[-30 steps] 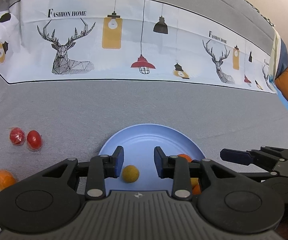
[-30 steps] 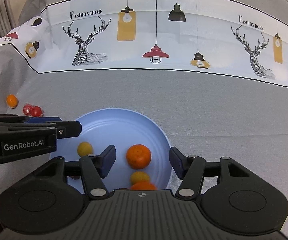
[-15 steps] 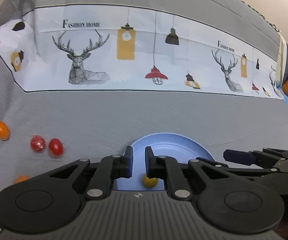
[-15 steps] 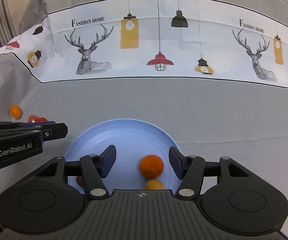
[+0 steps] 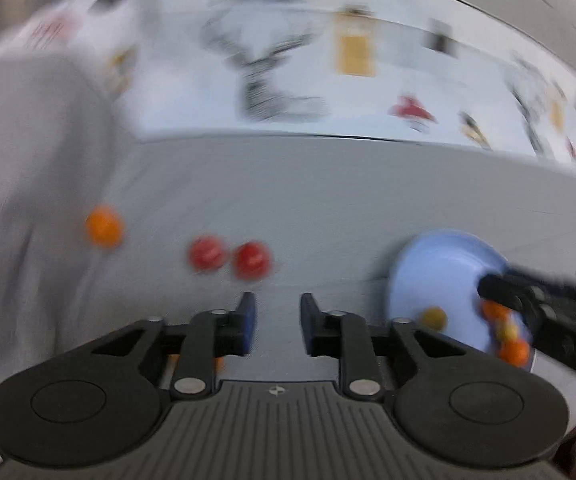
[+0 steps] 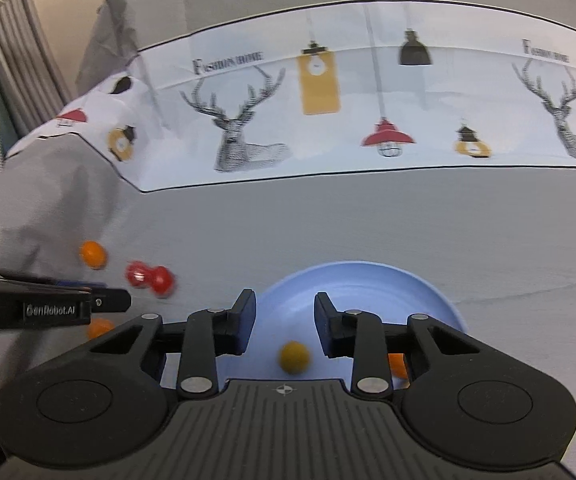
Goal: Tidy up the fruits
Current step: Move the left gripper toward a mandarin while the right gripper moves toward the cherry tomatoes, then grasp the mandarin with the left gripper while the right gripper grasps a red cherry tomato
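Motion blur smears the left wrist view; shapes read, fine detail does not. Left gripper (image 5: 274,324), black with blue pads, has its jaws parted to a moderate gap with nothing between them, over bare grey bedcover cloth (image 5: 328,200). Just beyond its fingertips lie two small red round fruits (image 5: 230,258), side by side and close to touching. Farther left, apart from them, sits a small orange round fruit (image 5: 104,226). A sliver of another orange fruit (image 5: 218,362) shows behind the left finger linkage, mostly hidden.

Round pale blue plate (image 5: 444,276) lies to the right in this view. On it: one dull yellow round fruit (image 5: 434,317) alone toward the near left side, and a cluster of orange and yellow fruits (image 5: 506,334) at the right edge, partly covered by the other tool's finger.

Right gripper (image 6: 284,318), same build, stands over the near half of the plate, jaws apart, empty. The yellow fruit lies on the plate below the gap, nearer the camera than the fingertips, touching neither finger. An orange fruit (image 6: 397,364) peeks out behind the right finger linkage.

White printed band with deer heads and hanging lamps (image 6: 368,100) crosses the cloth beyond the plate.
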`<state>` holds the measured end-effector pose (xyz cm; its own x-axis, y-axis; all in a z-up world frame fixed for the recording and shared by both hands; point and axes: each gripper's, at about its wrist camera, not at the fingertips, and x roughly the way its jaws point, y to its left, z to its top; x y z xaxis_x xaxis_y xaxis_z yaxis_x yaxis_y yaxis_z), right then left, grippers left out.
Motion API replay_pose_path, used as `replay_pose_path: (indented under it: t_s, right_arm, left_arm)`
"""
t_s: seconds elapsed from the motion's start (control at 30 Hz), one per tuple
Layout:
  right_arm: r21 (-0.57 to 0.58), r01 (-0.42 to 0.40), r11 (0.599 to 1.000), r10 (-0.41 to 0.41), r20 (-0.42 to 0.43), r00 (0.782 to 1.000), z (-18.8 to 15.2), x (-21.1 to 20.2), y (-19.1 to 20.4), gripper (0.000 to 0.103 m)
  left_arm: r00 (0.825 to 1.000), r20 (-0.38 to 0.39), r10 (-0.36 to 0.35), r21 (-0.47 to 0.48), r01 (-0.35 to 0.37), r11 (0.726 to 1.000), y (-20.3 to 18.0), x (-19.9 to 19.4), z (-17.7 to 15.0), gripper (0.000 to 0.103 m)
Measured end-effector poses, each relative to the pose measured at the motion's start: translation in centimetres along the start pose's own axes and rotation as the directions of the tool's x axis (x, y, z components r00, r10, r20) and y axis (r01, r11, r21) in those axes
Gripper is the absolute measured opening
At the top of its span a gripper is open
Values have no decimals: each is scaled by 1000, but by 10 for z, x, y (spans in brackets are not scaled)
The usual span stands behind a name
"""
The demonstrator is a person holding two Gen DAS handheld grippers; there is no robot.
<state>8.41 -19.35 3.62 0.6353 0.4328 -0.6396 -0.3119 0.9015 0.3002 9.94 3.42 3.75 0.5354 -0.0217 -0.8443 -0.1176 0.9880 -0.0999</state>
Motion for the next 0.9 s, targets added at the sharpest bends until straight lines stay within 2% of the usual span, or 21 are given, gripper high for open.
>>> replay_pose_path:
  t_s: [0.07, 0.13, 0.23, 0.33, 0.7, 0.73, 0.77, 0.83, 0.9]
  right_arm:
    - [-1, -23, 1000, 23, -3, 1000, 1, 3, 8, 34]
    - [-1, -45, 999, 45, -6, 999, 2, 6, 16, 34]
    - [-11, -80, 997, 80, -19, 997, 2, 13, 28, 34]
    - [-26, -104, 994, 103, -24, 994, 1, 18, 37, 34]
    - [-3, -143, 990, 142, -63, 988, 12, 51, 47, 35]
    - [-4, -147, 989, 147, -65, 987, 14, 55, 48, 35]
    - [-4, -154, 988, 154, -68, 986, 16, 59, 49, 35]
    - [-1, -170, 985, 170, -74, 983, 19, 66, 52, 35]
    - [-2, -189, 982, 188, -84, 979, 23, 75, 56, 36]
  left_arm:
    - [999, -23, -26, -155, 22, 988, 30, 2, -2, 45]
    - [1000, -28, -1, -264, -7, 964, 52, 2, -2, 55]
    - [996, -88, 3, -361, -35, 932, 71, 10, -4, 59]
    - [989, -148, 24, -349, -75, 934, 69, 20, -3, 59]
    - [972, -223, 74, -263, -133, 955, 49, 44, 0, 56]
    - [972, -221, 83, -265, -142, 954, 50, 43, 0, 46]
    - [972, -215, 95, -273, -153, 950, 52, 42, 0, 41]
    - [977, -190, 100, -333, -160, 929, 63, 37, 1, 40]
    - [974, -169, 148, -369, -202, 907, 72, 32, 2, 40]
